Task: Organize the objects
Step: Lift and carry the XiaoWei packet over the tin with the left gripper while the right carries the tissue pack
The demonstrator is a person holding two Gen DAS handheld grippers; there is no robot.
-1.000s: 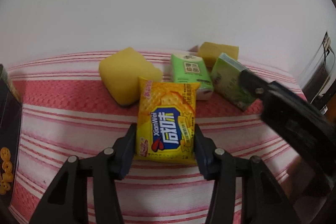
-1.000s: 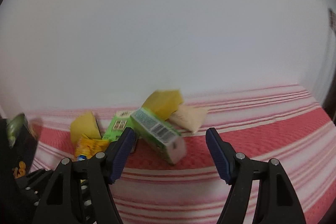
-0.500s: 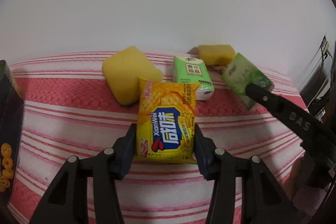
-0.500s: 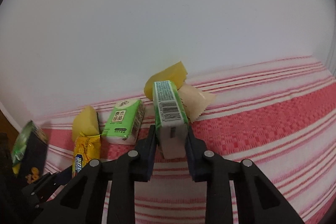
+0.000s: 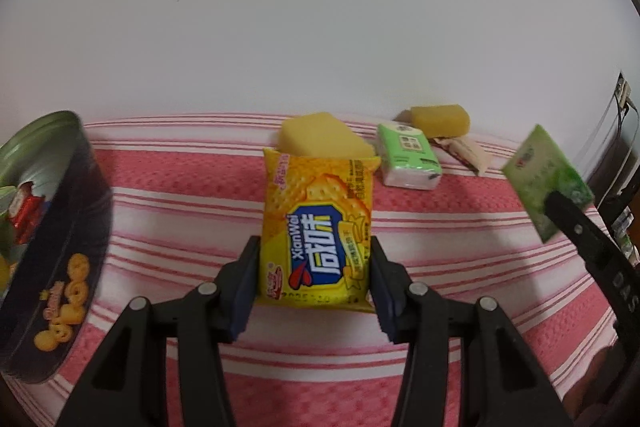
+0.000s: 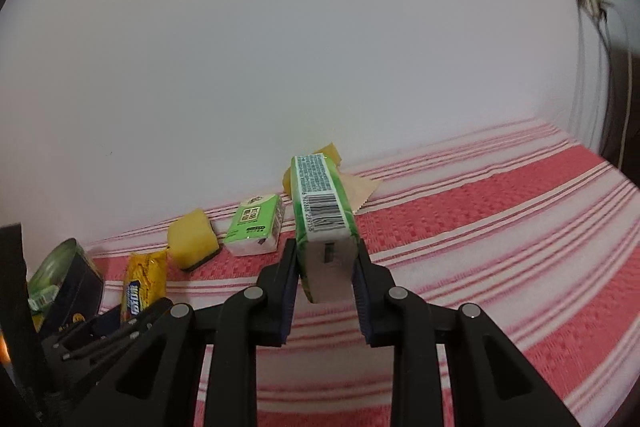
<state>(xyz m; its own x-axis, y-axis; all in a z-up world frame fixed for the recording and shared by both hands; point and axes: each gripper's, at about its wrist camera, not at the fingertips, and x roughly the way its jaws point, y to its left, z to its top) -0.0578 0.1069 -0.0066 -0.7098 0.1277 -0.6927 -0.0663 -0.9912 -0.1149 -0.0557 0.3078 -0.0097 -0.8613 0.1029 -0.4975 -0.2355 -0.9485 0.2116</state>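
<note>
My left gripper (image 5: pixel 314 269) is shut on a yellow XianWei cracker packet (image 5: pixel 318 227) and holds it above the red striped cloth. My right gripper (image 6: pixel 326 267) is shut on a green tissue pack (image 6: pixel 322 211), lifted off the cloth; the pack also shows at the right of the left wrist view (image 5: pixel 546 181). A dark round tin (image 5: pixel 52 247) with sweets inside stands at the left; it also shows in the right wrist view (image 6: pixel 72 283).
On the cloth by the white wall lie a yellow sponge (image 5: pixel 320 137), a second green tissue pack (image 5: pixel 408 155), another yellow sponge (image 5: pixel 440 119) and a beige wrapper (image 5: pixel 464 153). Cables hang at the far right (image 6: pixel 600 27).
My right gripper closed on the green tissue pack and lifted it off the cloth. My left gripper, still holding the cracker packet, pulled back and the tin came into view at left.
</note>
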